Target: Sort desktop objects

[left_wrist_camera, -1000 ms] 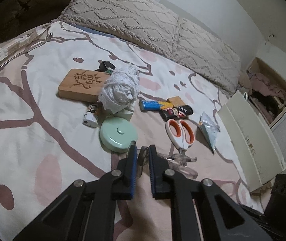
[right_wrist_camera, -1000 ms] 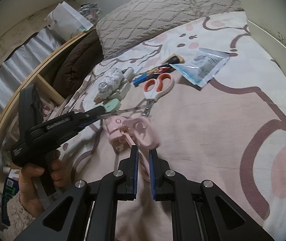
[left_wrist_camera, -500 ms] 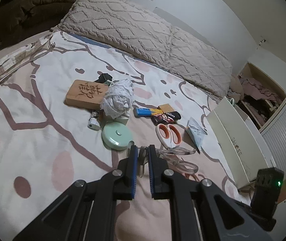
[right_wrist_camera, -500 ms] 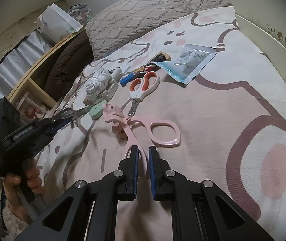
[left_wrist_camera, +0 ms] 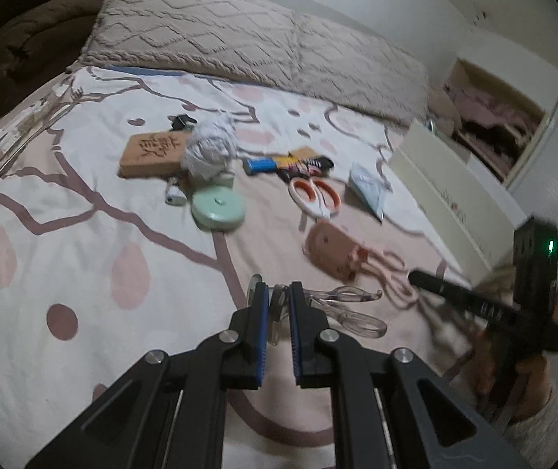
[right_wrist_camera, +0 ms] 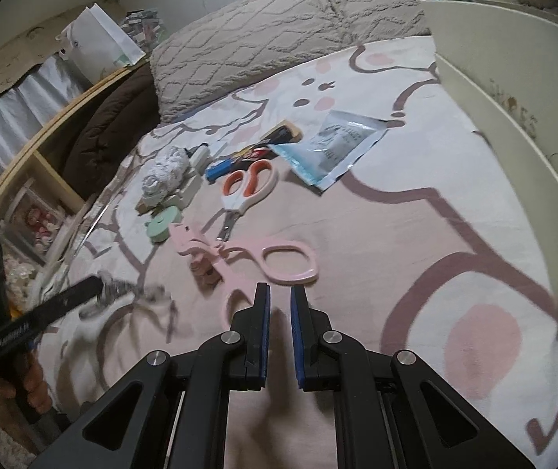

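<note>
Clear glasses point(left_wrist_camera: 341, 305) pinched in left claw point(left_wrist_camera: 278, 305), lifted above bed point(left_wrist_camera: 63, 258) near front edge. Right claw point(right_wrist_camera: 279, 305) narrow, empty, above pink scissors point(right_wrist_camera: 255, 262) handle. Step: carrying glasses off; next likely needs sorting spot, maybe white box point(left_wrist_camera: 451, 199) at right edge.

Scissors point(right_wrist_camera: 248, 187) lie between packet point(right_wrist_camera: 337, 148) and yarn ball point(right_wrist_camera: 165, 174).

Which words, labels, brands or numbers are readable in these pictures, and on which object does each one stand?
Nothing reads with certainty.
Wooden block: carved characters, too blurred to read.
White box: lettering on its side, blurred.
Packet: print too small.
Left tongs: white lettering on the body, blurred.
</note>
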A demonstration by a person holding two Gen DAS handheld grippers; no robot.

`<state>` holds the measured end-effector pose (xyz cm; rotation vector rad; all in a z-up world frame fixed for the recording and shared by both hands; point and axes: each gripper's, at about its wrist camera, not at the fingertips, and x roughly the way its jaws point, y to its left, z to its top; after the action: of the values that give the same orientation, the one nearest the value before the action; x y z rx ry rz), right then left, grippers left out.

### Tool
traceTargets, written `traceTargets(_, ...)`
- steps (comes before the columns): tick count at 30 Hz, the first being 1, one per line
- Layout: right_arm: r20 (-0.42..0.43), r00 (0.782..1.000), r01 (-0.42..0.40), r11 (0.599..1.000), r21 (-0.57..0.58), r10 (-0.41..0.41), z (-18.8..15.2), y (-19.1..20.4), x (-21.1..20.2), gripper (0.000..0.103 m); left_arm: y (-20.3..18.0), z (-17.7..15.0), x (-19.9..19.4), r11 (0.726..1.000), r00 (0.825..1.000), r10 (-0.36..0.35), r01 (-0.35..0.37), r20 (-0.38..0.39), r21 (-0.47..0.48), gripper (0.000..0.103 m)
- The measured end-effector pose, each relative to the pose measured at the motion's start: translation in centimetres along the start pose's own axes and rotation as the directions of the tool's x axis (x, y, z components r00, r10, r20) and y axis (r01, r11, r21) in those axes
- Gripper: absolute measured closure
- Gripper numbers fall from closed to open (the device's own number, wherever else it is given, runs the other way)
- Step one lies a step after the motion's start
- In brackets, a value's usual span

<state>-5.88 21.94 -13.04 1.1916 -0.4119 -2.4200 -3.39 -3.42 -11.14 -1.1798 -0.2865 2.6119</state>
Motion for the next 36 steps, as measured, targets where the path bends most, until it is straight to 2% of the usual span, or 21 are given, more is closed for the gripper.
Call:
traceTargets(4,0.002,1.000,0.020,1.000,0.003,-0.020,0.0,-0.5,-0.1,0.093,-1.5,-0.7,0.4,0.996,0.999,0.015,-0.012,-0.030,0.088,0.093)
traceTargets(9,-0.001,1.000,0.016,1.000,-0.003,-0.016,-0.1,-0.6,0.1,0.093,-2.7,-1.9,0.7,0.980,0.995,0.083,-0.071,-0.057,0.187,0.092)
traceTargets(11,-0.003,1.000,0.016,1.000,-0.005,-0.017,-0.1,-0.6,0.1,0.093,-2.6,-2.2,0.8,0.976,0.993,0.098,-0.081,-0.073,0.201,0.086)
traceTargets(13,-0.003,1.000,0.017,1.000,-0.004,-0.017,0.0,-0.6,0.2,0.093,-2.5,-2.5,0.8,0.974,0.990,0.112,-0.092,-0.082,0.209,0.058)
traceTargets(14,-0.003,1.000,0.015,1.000,-0.004,-0.015,0.0,-0.6,0.2,0.093,-2.6,-2.6,0.8,0.971,0.990,0.117,-0.097,-0.080,0.218,0.053)
traceTargets(18,0.010,1.000,0.014,1.000,-0.019,-0.014,0.1,-0.3,0.0,0.093,-2.9,-2.8,1.0,0.963,0.988,0.132,-0.109,-0.081,0.247,0.051)
traceTargets(23,0.036,0.999,0.015,0.999,-0.036,-0.014,0.3,0.2,-0.5,0.093,-2.4,-2.7,1.8,0.962,0.981,0.165,-0.137,-0.101,0.237,0.051)
traceTargets(24,0.037,0.999,0.017,0.999,-0.037,-0.016,0.3,0.3,-0.5,0.088,-2.3,-2.6,1.8,0.962,0.981,0.168,-0.141,-0.102,0.235,0.051)
traceTargets(25,0.037,0.999,0.018,0.999,-0.036,-0.017,0.4,0.3,-0.6,0.079,-2.1,-2.4,1.9,0.960,0.979,0.176,-0.148,-0.101,0.235,0.050)
traceTargets(26,0.039,0.999,0.019,0.999,-0.034,-0.018,0.3,0.3,-0.6,0.043,-2.0,-2.2,2.0,0.959,0.977,0.186,-0.159,-0.100,0.236,0.048)
traceTargets(27,0.046,0.999,0.025,0.999,-0.030,-0.024,0.3,0.3,-0.7,0.015,-1.7,-2.0,2.1,0.956,0.974,0.203,-0.175,-0.098,0.235,0.044)
traceTargets(28,0.057,0.998,0.029,0.999,-0.030,-0.027,0.4,0.4,-0.9,0.014,-1.3,-1.7,2.2,0.951,0.969,0.230,-0.203,-0.095,0.233,0.040)
traceTargets(31,0.062,0.998,0.030,0.998,-0.046,-0.027,0.5,0.6,-1.1,0.014,-0.4,-1.1,2.7,0.942,0.958,0.270,-0.244,-0.092,0.230,0.039)
traceTargets(36,0.049,0.997,0.066,0.996,-0.052,-0.063,0.9,0.3,-0.5,0.014,0.6,0.4,3.8,0.941,0.954,0.281,-0.251,-0.108,0.227,0.039)
